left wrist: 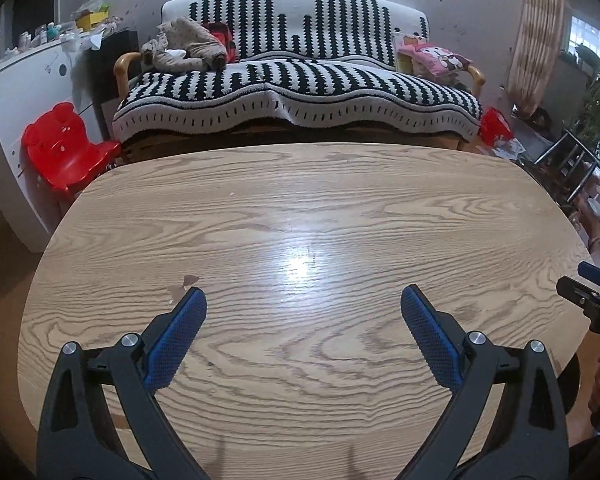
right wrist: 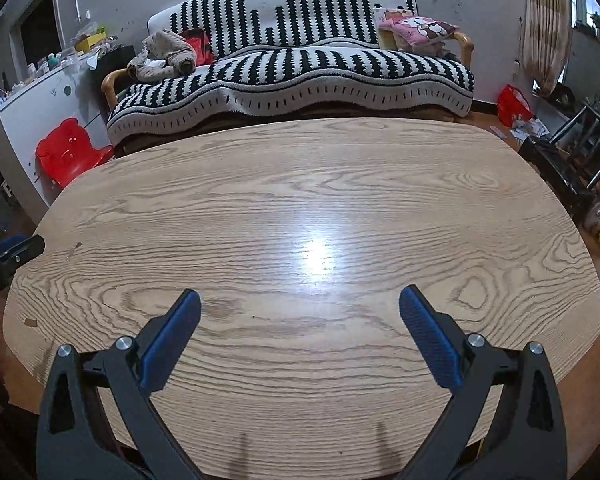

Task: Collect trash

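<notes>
My left gripper (left wrist: 303, 294) is open and empty, held above the near part of an oval wooden table (left wrist: 300, 208). My right gripper (right wrist: 300, 296) is open and empty too, above the same table (right wrist: 300, 200). The right gripper's tip shows at the right edge of the left wrist view (left wrist: 588, 292), and the left gripper's tip at the left edge of the right wrist view (right wrist: 12, 254). I see no trash on the tabletop, only a small chipped spot (left wrist: 190, 280) in the veneer just beyond my left finger.
A black-and-white striped sofa (left wrist: 296, 92) stands right behind the table, with a beige garment (left wrist: 184, 46) and a pink cushion (left wrist: 436, 58) on it. A red child's chair (left wrist: 66, 146) and a white cabinet (left wrist: 24, 92) are at the left. A red bag (right wrist: 514, 106) and a black chair (right wrist: 572, 160) are at the right.
</notes>
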A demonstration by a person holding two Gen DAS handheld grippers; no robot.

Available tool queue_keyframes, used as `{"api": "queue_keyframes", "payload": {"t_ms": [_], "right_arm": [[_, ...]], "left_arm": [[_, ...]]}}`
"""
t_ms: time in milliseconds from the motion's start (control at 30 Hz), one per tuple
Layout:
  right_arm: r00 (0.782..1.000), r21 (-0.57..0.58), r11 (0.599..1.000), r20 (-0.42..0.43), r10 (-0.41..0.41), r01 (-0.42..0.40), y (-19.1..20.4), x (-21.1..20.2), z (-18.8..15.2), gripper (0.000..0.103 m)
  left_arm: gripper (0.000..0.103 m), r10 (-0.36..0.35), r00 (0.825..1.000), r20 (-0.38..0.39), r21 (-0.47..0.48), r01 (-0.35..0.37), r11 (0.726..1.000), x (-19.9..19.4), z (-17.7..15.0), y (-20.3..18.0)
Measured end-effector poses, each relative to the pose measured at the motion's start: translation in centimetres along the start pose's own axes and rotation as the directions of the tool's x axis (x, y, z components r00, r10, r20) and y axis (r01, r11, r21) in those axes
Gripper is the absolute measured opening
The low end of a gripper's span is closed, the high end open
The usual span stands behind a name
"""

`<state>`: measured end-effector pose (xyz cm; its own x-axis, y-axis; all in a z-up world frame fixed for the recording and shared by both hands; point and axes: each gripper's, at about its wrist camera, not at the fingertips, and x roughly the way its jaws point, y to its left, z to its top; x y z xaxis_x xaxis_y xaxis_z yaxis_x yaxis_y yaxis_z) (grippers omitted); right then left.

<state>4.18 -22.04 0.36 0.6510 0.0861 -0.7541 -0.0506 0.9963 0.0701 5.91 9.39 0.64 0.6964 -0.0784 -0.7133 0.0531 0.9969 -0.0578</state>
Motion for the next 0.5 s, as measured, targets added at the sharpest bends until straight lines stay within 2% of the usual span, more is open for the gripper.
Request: {"api": "queue_keyframes", "payload": {"t_ms": [500], "right_arm": [[1.000,-0.012,1.000,-0.004,-0.013,0.013,-0.26,-0.25,-0.26,0.096]], "left_arm": [[0.095,0.005,1.000,-0.013,0.007,-0.005,1.000,0.47,-0.21,-0.12]]}}
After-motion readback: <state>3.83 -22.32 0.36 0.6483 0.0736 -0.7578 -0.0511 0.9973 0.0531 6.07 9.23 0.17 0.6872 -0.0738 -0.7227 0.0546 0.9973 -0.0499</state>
